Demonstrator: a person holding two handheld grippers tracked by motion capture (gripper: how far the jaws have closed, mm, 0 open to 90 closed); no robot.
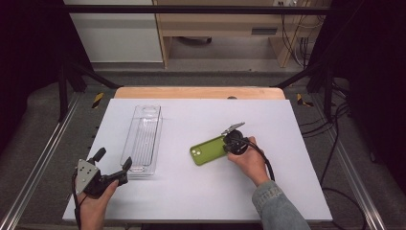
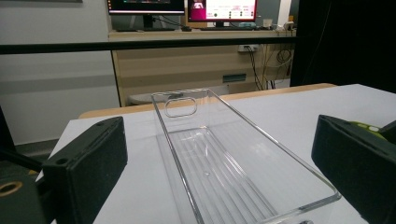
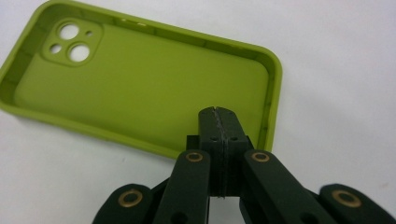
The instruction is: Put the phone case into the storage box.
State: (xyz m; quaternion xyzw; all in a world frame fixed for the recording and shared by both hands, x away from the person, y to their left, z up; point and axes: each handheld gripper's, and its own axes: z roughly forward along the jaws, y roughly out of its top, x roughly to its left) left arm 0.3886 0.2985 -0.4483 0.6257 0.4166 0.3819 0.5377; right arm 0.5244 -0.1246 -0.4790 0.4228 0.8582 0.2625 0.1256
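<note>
Black jaws of the left gripper [image 1: 114, 166] stand wide apart at the table's seven o'clock corner, nothing between them, aimed at the near end of the clear plastic tray [image 1: 142, 139], which lies lengthwise just ahead. Over at four o'clock from the table's centre, the right gripper [image 3: 217, 111] has its jaws pressed together with nothing between them, tips hovering over the near edge of the green phone case [image 3: 140, 88]. That case lies open side up on the white table [image 1: 201, 191], right of the tray and well apart from it.
</note>
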